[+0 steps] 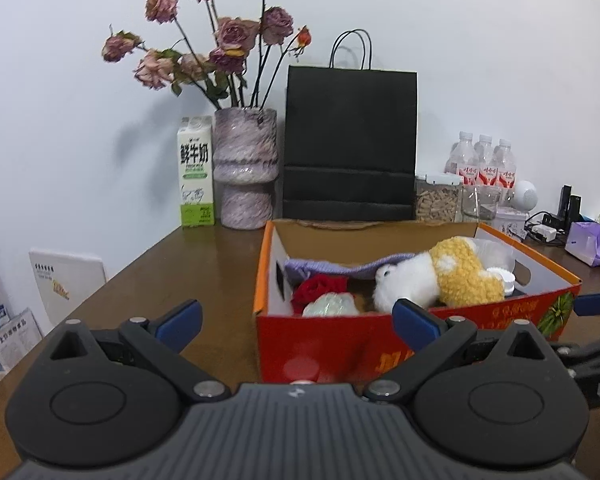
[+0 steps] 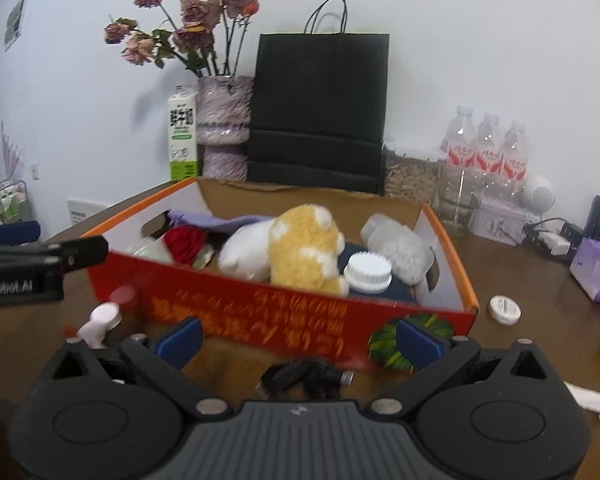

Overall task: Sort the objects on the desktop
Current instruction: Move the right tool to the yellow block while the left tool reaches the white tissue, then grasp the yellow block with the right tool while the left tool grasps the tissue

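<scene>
Ideally the right hand-held gripper (image 2: 298, 342), jaws spread and empty like the left hand-held gripper (image 1: 296, 320), drops squarely over the black cable (image 2: 300, 376) at its 6 o'clock, lifting it clear into the box (image 2: 284, 300)

The left claw (image 1: 298, 318) hangs wide apart and empty before the red cardboard box (image 1: 340, 344) holding a yellow-and-white plush toy (image 1: 436, 276) on the desk (image 1: 204, 272).
</scene>
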### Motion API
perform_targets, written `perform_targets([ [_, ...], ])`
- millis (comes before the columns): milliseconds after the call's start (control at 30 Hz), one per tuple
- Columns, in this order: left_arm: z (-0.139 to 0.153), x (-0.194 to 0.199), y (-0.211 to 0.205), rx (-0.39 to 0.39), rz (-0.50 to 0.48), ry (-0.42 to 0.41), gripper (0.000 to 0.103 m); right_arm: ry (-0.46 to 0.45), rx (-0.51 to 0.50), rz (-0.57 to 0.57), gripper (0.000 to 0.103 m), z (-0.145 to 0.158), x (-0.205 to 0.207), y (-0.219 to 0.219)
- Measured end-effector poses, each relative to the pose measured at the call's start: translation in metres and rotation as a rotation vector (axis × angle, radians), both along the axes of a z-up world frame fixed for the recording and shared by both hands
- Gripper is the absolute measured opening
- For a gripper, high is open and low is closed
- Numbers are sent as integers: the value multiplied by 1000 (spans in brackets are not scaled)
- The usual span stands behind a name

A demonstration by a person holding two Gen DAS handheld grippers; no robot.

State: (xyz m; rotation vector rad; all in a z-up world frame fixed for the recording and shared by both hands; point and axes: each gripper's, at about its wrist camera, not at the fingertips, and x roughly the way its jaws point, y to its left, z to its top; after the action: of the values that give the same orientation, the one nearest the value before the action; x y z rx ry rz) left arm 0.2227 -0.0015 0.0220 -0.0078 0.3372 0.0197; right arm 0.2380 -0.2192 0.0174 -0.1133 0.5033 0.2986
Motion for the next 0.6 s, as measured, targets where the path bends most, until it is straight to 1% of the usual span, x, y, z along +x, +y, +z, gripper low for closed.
perform_targets([
  [100, -2, -10, 6, -7, -9, 34, 103, 15, -7, 22, 103, -5, -17, -1],
  [167, -4, -16, 9, 2, -8, 56, 103, 30, -20, 37, 103, -10, -29, -1],
  [367, -8, -35, 22, 0, 4, 98, 103, 67, -48, 66, 102, -20, -60, -4],
  [467, -11, -45, 27, 3, 7, 112, 103, 87, -41, 85, 95, -23, -70, -8],
  [533, -14, -51, 28, 20, 5, 119, 103, 105, -43, 100, 86, -25, -74, -9],
  [567, -15, -54, 28, 26, 4, 123, 103, 115, -41, 105, 85, -26, -75, -9],
  [600, -17, -56, 29, 27, 3, 128, 103, 124, -38, 110, 80, -27, -76, -9],
])
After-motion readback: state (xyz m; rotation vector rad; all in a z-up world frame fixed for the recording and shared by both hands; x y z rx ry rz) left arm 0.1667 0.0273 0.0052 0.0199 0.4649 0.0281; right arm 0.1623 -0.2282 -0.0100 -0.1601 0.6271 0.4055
